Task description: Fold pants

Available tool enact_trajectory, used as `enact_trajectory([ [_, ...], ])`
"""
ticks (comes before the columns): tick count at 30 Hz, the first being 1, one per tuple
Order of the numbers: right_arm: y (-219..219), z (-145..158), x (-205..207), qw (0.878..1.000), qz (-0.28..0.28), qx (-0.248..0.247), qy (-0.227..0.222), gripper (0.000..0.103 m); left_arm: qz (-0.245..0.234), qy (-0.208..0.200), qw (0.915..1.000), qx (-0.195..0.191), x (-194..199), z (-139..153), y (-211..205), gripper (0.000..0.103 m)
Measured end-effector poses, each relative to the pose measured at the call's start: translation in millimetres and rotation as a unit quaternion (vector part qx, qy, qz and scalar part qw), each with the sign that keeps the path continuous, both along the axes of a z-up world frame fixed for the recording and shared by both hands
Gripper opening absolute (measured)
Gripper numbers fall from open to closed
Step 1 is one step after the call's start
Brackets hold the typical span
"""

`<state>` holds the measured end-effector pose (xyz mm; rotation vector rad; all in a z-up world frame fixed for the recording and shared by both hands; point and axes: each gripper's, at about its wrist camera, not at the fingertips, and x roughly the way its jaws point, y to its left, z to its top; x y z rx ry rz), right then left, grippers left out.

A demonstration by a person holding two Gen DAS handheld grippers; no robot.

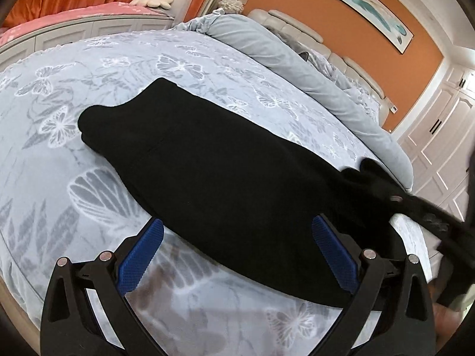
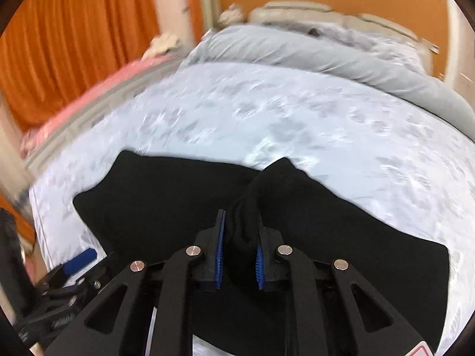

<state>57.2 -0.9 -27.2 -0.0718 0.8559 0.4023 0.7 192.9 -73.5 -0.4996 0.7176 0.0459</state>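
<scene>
free: bedspread [image 1: 124, 59] around pants [image 1: 225, 160] | blocked: rolled duvet [image 1: 297, 68], seemingly along headboard side

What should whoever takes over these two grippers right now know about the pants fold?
Left gripper: open, holding nothing, its fingers on either side of the near edge of the black pants.
Right gripper: shut on a bunched-up fold of the pants, lifted off the rest of the cloth.
The pants lie lengthwise on the butterfly-print bedspread, apparently already folded leg over leg.
Left to do: probably carry the gripped end across to the other end, lay it flat, release. The right view is motion-blurred, so check the grip first.
</scene>
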Motion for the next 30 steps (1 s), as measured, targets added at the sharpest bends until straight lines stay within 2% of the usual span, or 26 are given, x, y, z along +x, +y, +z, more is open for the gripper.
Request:
enact_trajectory([
  [1, 12.8, -22.2, 5.5, 0.999, 0.012, -0.022, 0.022, 0.028, 0.0, 0.001, 1.0, 0.0, -0.2, -0.3, 0.1, 0.098],
  [3, 24.4, -61.5, 8.1, 0.996, 0.023, -0.049, 0.064, 0.035, 0.003, 0.005, 1.0, -0.005, 0.4, -2.7, 4.9, 0.098],
  [4, 20.9, -58.3, -2.6, 0.998, 0.018, -0.042, 0.037, 0.037, 0.004, 0.007, 0.9999, -0.006, 2.0, -2.7, 5.4, 0.098],
  [7, -8.3, -30.1, -27.3, 1.0, 0.015, 0.016, 0.016, 0.039, 0.01, 0.005, 0.9997, -0.02, 0.3, -4.5, 11.0, 0.098],
  [10, -82.8, 2.0, -51.5, 0.998, -0.053, 0.02, -0.022, 0.044, 0.009, 0.009, 0.9997, -0.022, 4.1, -5.9, 9.1, 0.098],
  [12, -128.8, 1.8, -61.1, 0.995, -0.098, 0.004, -0.024, 0.048, 0.002, 0.014, 0.9999, -0.01, 7.0, -6.3, 3.1, 0.098],
  [14, -174.3, -18.4, -64.4, 0.989, -0.145, -0.023, -0.005, 0.048, -0.006, 0.014, 0.9999, 0.008, 7.8, -5.1, -3.5, 0.098],
  [15, -198.0, -37.4, -67.3, 0.985, -0.17, -0.033, 0.02, 0.048, -0.009, 0.014, 0.9997, 0.018, 8.2, -4.5, -7.0, 0.098],
  [16, -217.6, -58.9, -69.8, 0.981, -0.184, -0.035, 0.05, 0.042, -0.011, 0.014, 0.9995, 0.024, 8.6, -4.1, -9.2, 0.098],
  [17, -225.6, -71.5, -72.2, 0.981, -0.181, -0.027, 0.066, 0.042, -0.012, 0.016, 0.9993, 0.03, 9.1, -4.1, -11.5, 0.098],
  [18, -233.5, -75.8, -79.4, 0.983, -0.177, -0.006, 0.056, 0.042, -0.012, 0.019, 0.9991, 0.036, 9.8, -4.5, -13.3, 0.098],
  [20, -235.9, -68.5, -85.5, 0.983, -0.178, 0.0, 0.049, 0.045, -0.012, 0.024, 0.999, 0.034, 9.6, -5.0, -11.7, 0.098],
  [23, -237.4, -56.3, -95.5, 0.986, -0.162, 0.03, 0.009, 0.057, -0.005, 0.019, 0.9998, -0.008, 5.3, -2.9, 7.8, 0.098],
  [25, -243.5, -49.1, -99.8, 0.986, -0.158, 0.052, -0.011, 0.068, 0.042, 0.003, 0.9975, -0.057, -1.6, 0.9, 41.5, 0.098],
  [27, -247.2, -45.8, -99.6, 0.984, -0.156, 0.082, -0.016, 0.07, 0.09, 0.006, 0.9913, -0.096, -2.6, -0.6, 75.1, 0.098],
  [29, -253.2, -46.8, -96.3, 0.981, -0.163, 0.101, -0.02, 0.07, 0.144, 0.044, 0.9786, -0.14, 4.9, -13.5, 113.0, 0.098],
  [30, -255.9, -46.7, -93.4, 0.98, -0.164, 0.108, -0.018, 0.07, 0.152, 0.061, 0.9737, -0.159, 10.2, -21.3, 123.7, 0.098],
])
